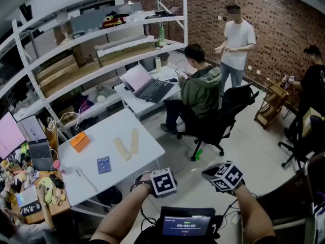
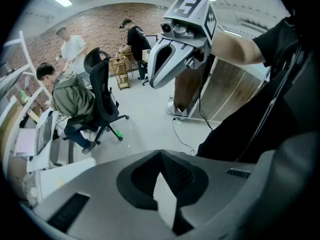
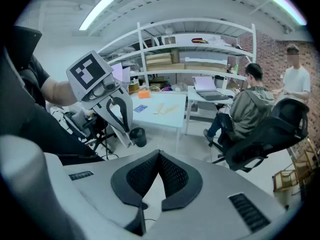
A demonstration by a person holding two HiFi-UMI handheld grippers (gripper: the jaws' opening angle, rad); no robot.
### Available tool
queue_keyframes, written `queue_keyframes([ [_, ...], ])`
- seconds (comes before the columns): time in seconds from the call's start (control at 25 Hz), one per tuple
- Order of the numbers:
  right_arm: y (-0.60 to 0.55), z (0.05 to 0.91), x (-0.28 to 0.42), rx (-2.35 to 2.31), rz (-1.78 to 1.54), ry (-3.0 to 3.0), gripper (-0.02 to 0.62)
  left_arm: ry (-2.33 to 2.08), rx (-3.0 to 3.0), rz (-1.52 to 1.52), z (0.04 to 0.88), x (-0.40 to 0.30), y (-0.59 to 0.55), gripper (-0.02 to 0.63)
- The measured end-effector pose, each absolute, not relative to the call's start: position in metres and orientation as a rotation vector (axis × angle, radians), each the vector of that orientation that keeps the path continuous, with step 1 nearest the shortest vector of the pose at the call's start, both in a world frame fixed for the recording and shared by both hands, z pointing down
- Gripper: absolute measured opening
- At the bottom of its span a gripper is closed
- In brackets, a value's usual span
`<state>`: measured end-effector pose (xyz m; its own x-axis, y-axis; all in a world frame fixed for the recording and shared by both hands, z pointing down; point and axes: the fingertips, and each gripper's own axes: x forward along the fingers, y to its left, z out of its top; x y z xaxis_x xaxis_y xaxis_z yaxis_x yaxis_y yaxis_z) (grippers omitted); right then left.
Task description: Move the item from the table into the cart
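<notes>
Scanning head view: left gripper (image 1: 163,183) and right gripper (image 1: 227,177) hang low, well apart from the white bench (image 1: 109,131), which carries an orange box (image 1: 79,142), a blue booklet (image 1: 103,164) and two wooden strips (image 1: 122,149); which one is the item, cannot tell. Left gripper view: jaws pressed together, nothing between. Right gripper view: same, with the bench ahead, so best to step closer and spread the jaws before reaching, then settle squarely over one thing.
</notes>
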<state>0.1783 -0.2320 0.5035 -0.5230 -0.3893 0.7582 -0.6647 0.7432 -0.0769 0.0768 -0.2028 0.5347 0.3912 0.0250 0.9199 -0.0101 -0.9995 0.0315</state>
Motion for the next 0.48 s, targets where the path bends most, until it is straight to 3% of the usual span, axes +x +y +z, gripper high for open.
queue_keyframes([
  [0.24,-0.269,0.497,0.15,0.659,0.366,-2.169,0.005,-0.119,2.568,1.632,0.518,0.052,-0.22,0.003],
  [0.48,-0.329,0.503,0.057,0.508,0.324,-2.225,0.005,-0.409,2.504,1.528,0.527,-0.036,-0.268,0.003],
])
